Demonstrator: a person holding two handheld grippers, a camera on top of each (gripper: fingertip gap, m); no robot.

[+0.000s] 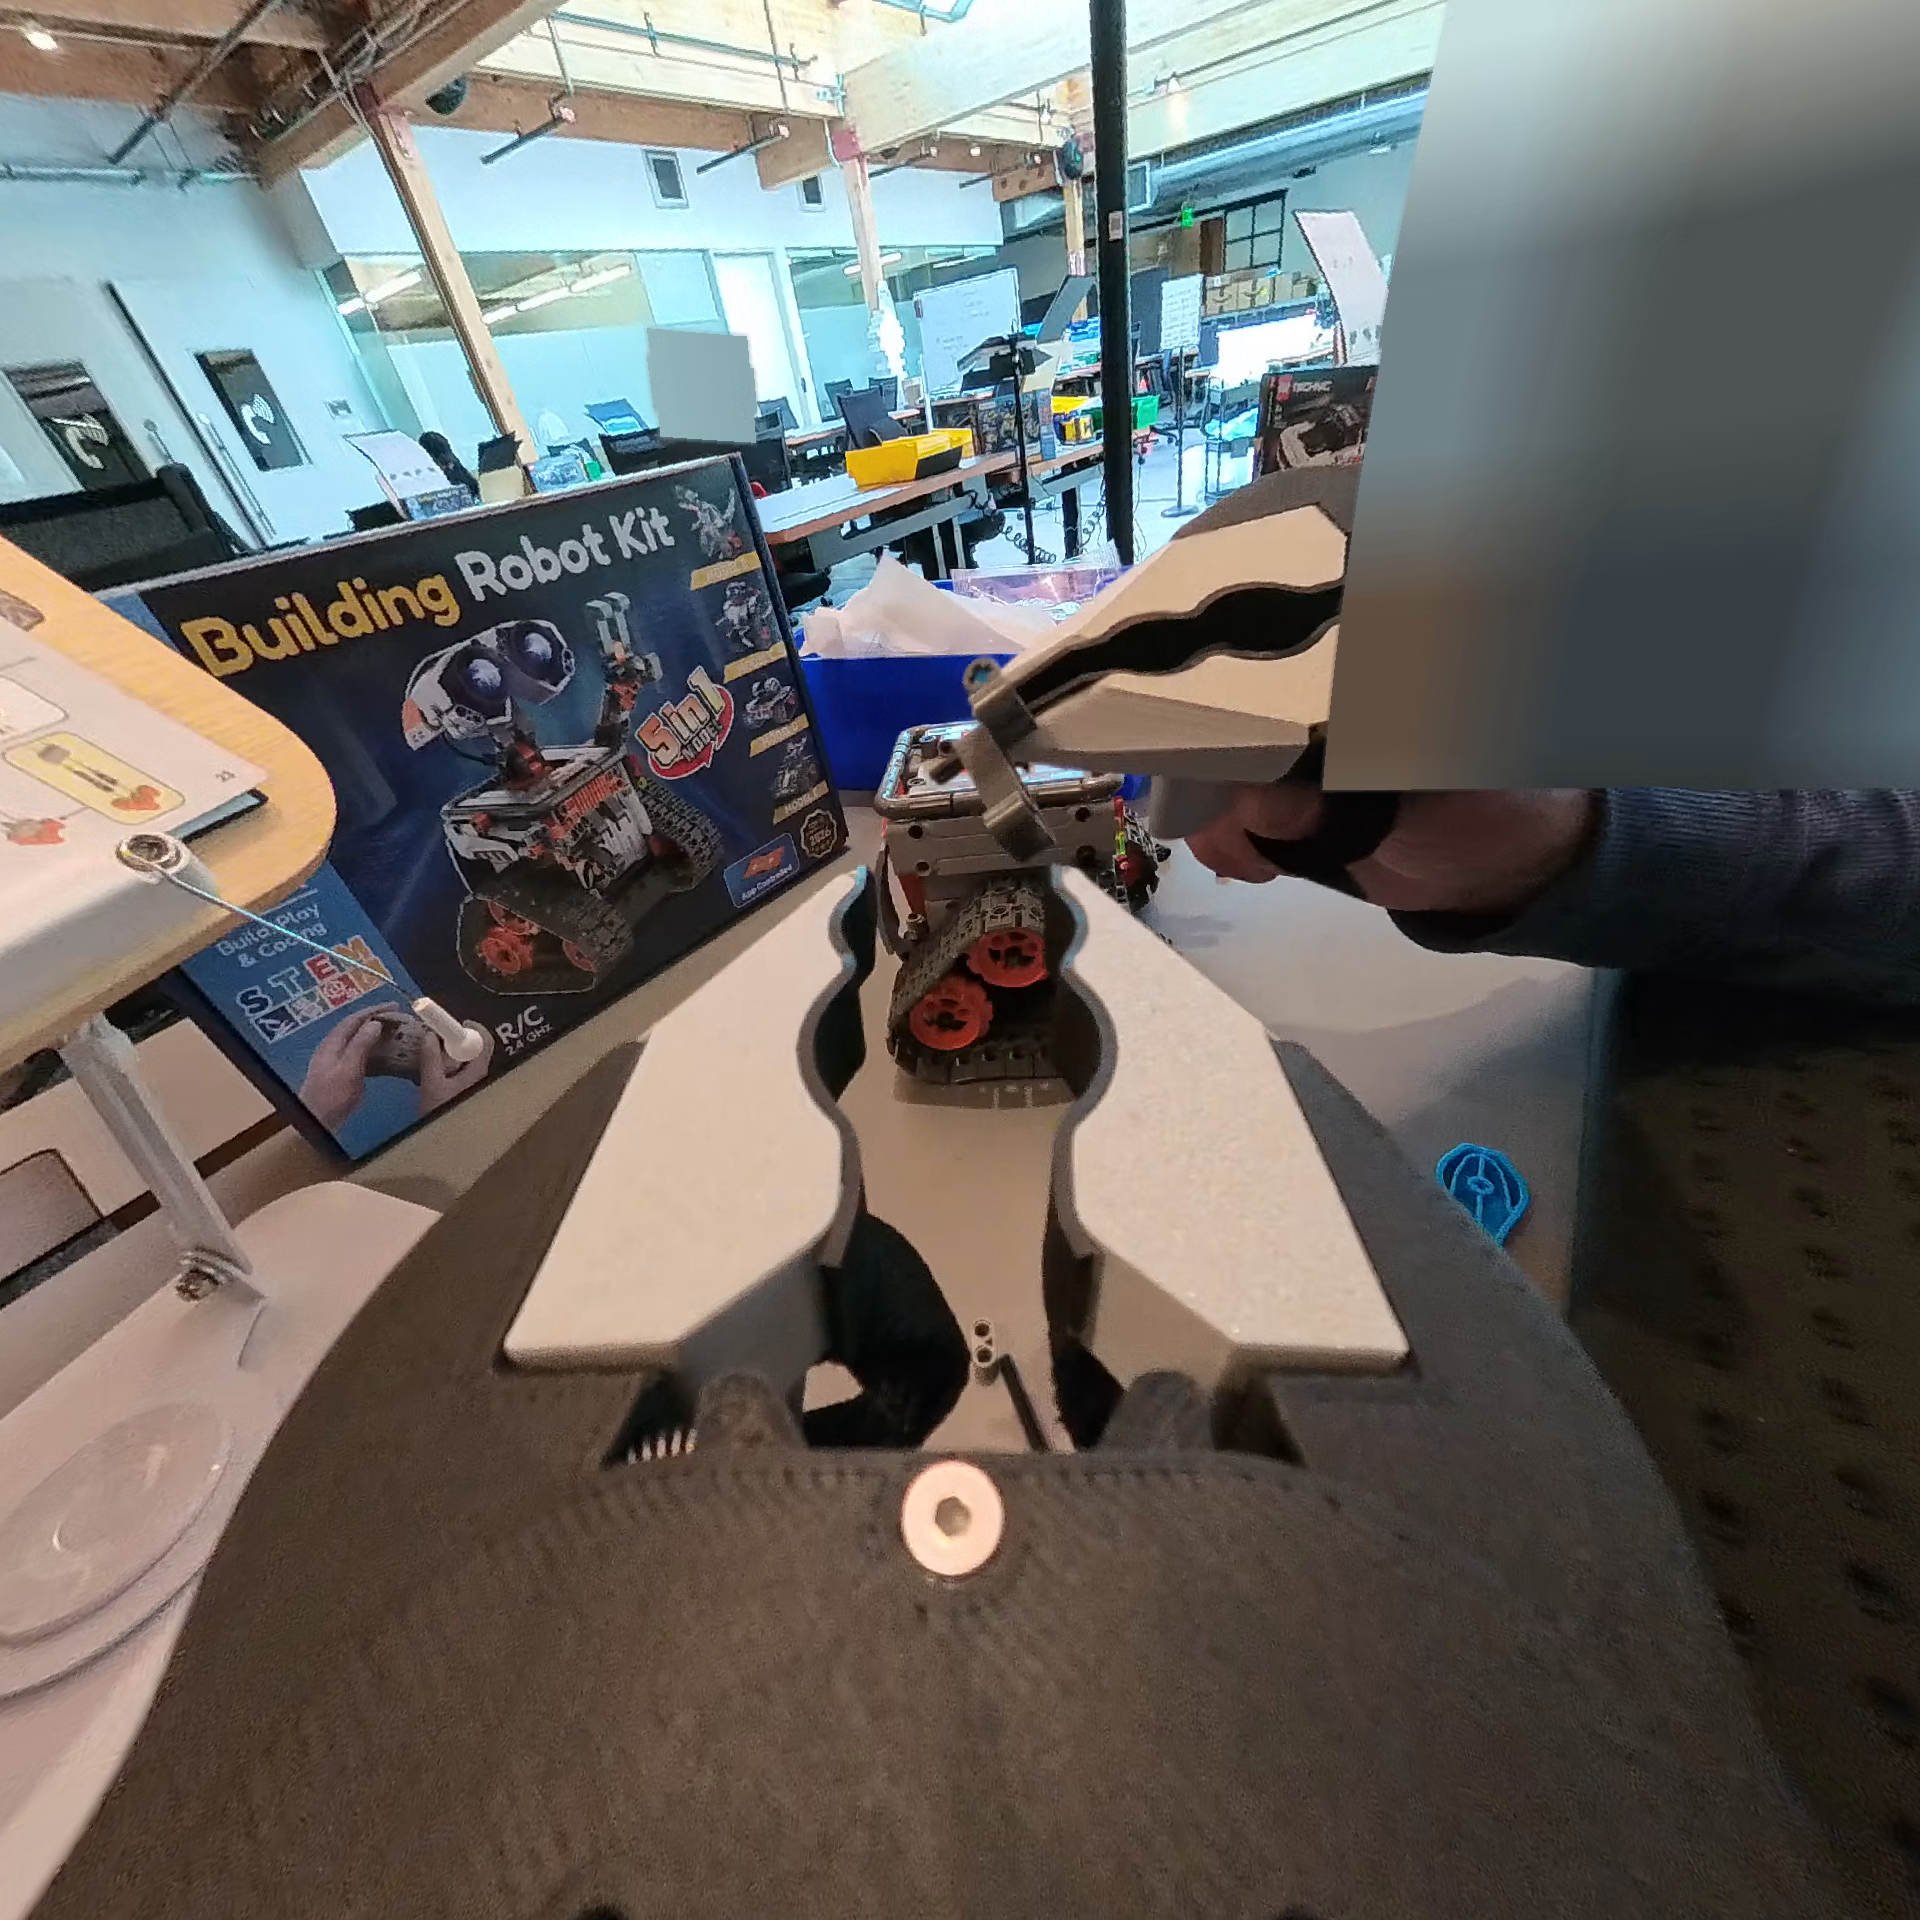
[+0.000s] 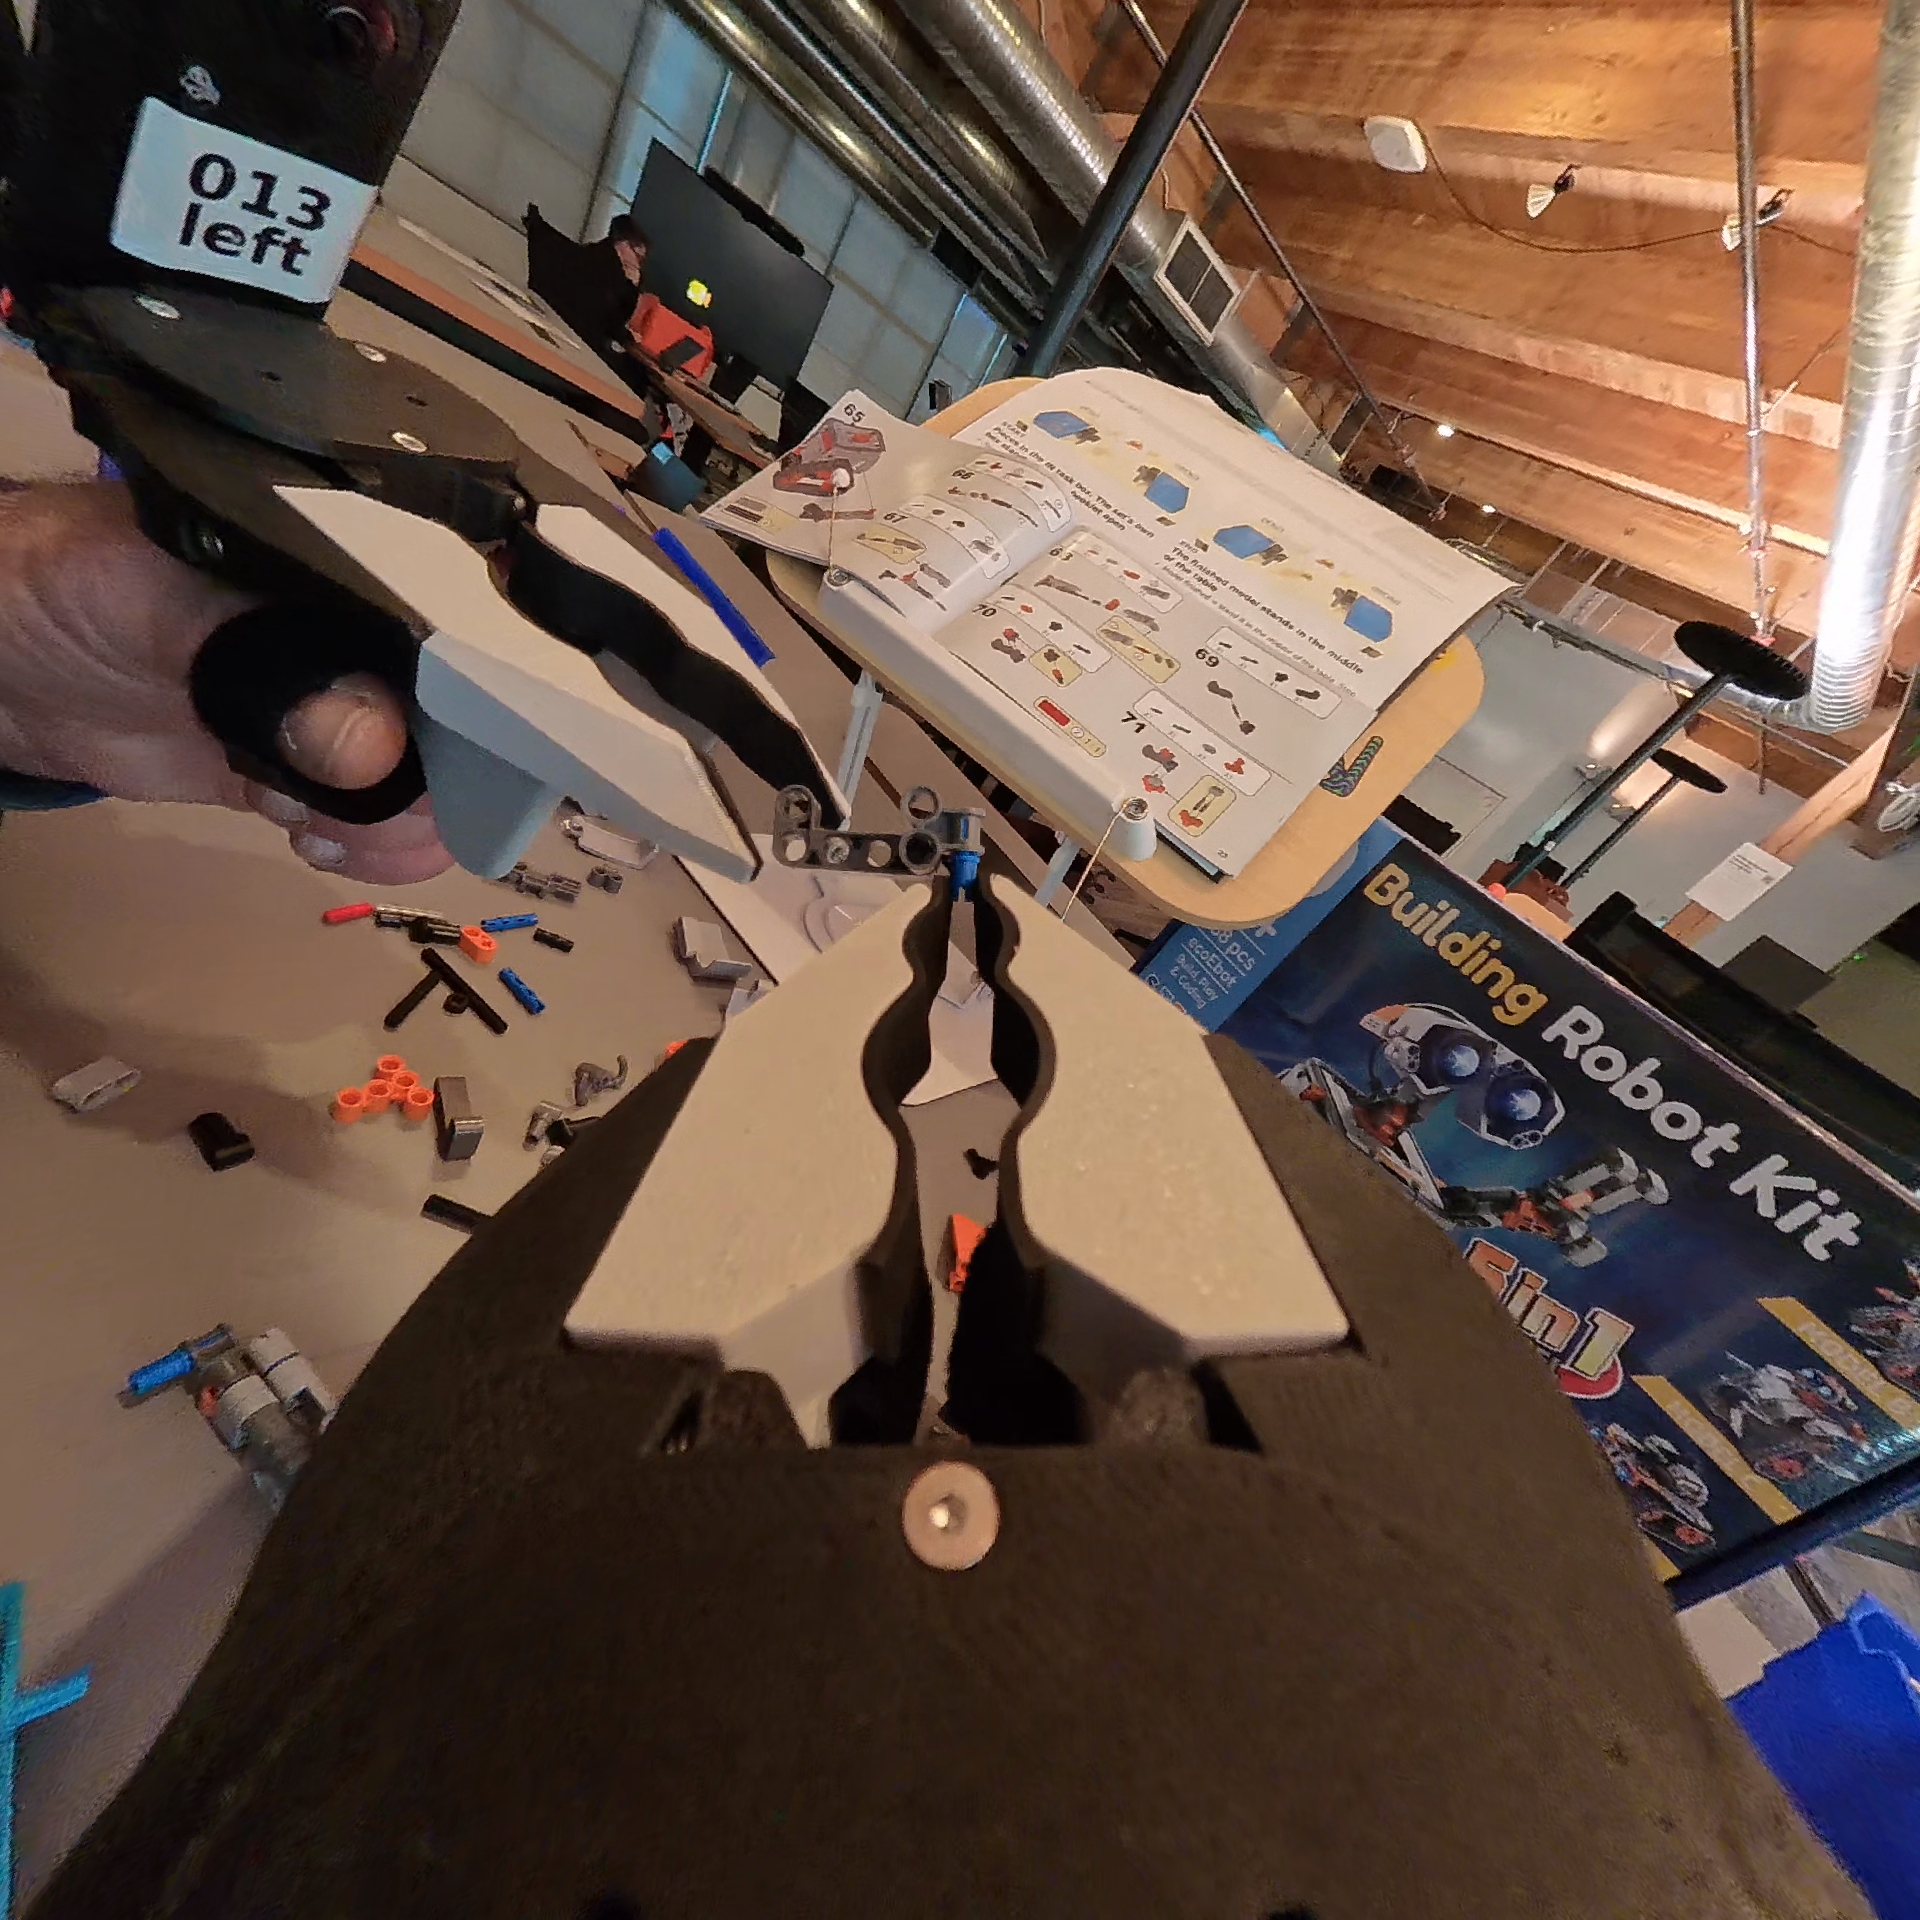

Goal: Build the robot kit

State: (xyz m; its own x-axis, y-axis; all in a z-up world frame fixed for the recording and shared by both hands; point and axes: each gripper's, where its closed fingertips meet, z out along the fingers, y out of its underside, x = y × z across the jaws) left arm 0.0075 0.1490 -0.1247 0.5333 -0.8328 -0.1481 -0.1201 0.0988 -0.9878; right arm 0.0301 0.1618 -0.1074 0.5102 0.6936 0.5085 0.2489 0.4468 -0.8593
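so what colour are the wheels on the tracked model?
Orange-red wheels on the tracked model, best in left wrist view.

Both grippers have pale grey fingers with wavy black inner pads on black textured bodies: the left gripper (image 1: 961, 914), the right gripper (image 2: 961, 894). The tracked robot model (image 1: 971, 935) is grey with black treads and orange-red wheels. At 10 o'clock, the kit box (image 1: 499, 769) is dark blue with yellow and white lettering. Orange, blue, black and grey loose bricks (image 2: 416, 1049) dot the grey surface (image 2: 156, 1247).
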